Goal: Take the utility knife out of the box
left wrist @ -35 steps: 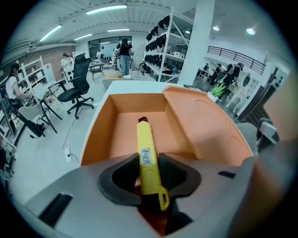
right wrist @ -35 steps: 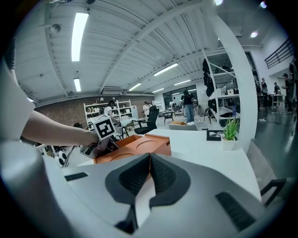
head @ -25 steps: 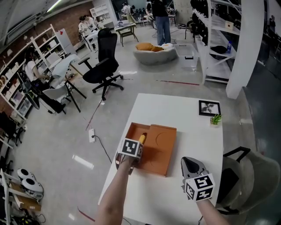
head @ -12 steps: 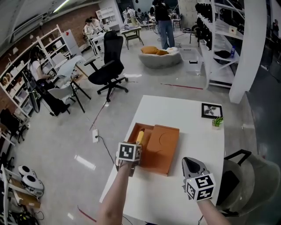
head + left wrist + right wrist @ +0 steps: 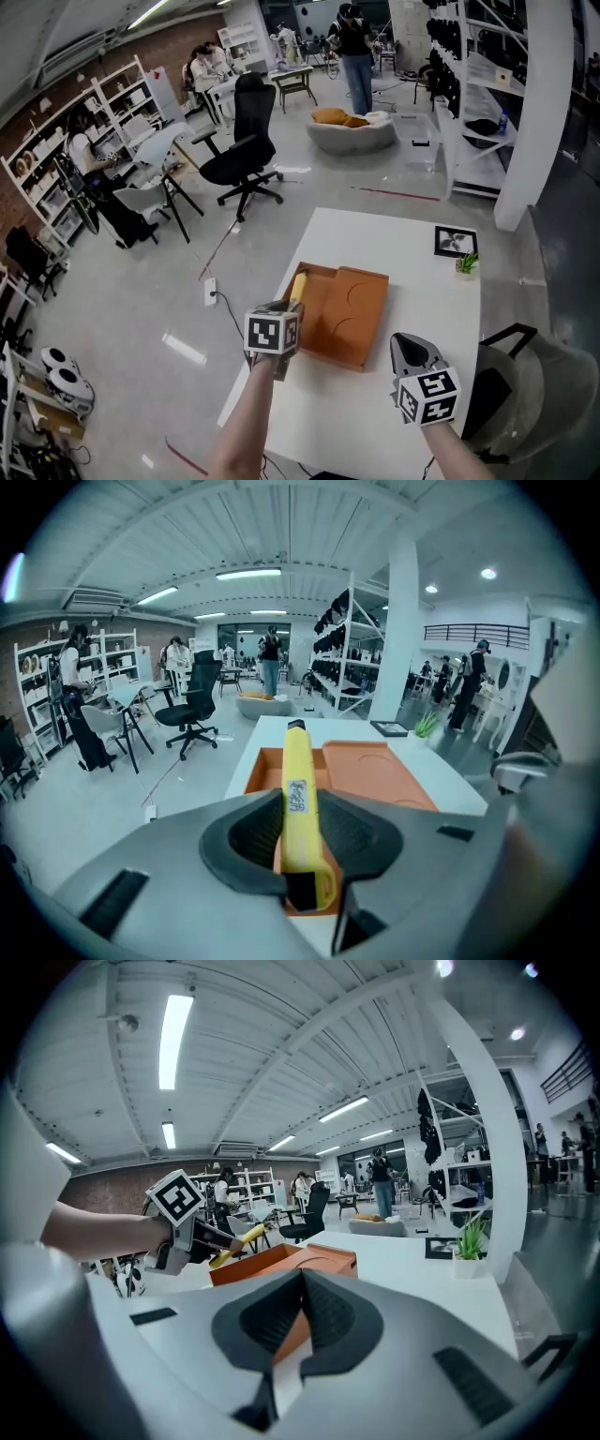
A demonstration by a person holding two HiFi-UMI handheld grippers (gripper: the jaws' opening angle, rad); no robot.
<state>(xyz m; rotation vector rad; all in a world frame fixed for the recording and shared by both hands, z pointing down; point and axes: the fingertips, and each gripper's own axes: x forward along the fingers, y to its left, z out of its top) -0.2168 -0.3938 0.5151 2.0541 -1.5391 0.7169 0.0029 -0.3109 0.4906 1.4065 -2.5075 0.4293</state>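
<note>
A yellow utility knife (image 5: 298, 286) is clamped between the jaws of my left gripper (image 5: 289, 306), its tip pointing away from me. It hangs above the open left compartment of the orange box (image 5: 345, 317), clear of the rim. In the left gripper view the knife (image 5: 298, 794) runs straight out between the dark pads of the left gripper (image 5: 298, 834), over the box (image 5: 380, 771). My right gripper (image 5: 409, 345) is shut and empty, low over the table to the right of the box. The right gripper view shows its pads (image 5: 323, 1309) meeting, with the box (image 5: 281, 1262) and the knife (image 5: 240, 1239) beyond.
The white table (image 5: 375, 417) carries a framed picture (image 5: 456, 241) and a small potted plant (image 5: 463, 264) at its far right corner. A grey seat (image 5: 539, 375) stands by the table's right side. A black office chair (image 5: 246, 141) and people stand on the floor farther off.
My left gripper has risen with the yellow knife, lifting it out of the box's left compartment and back towards me. The right gripper has barely shifted.
</note>
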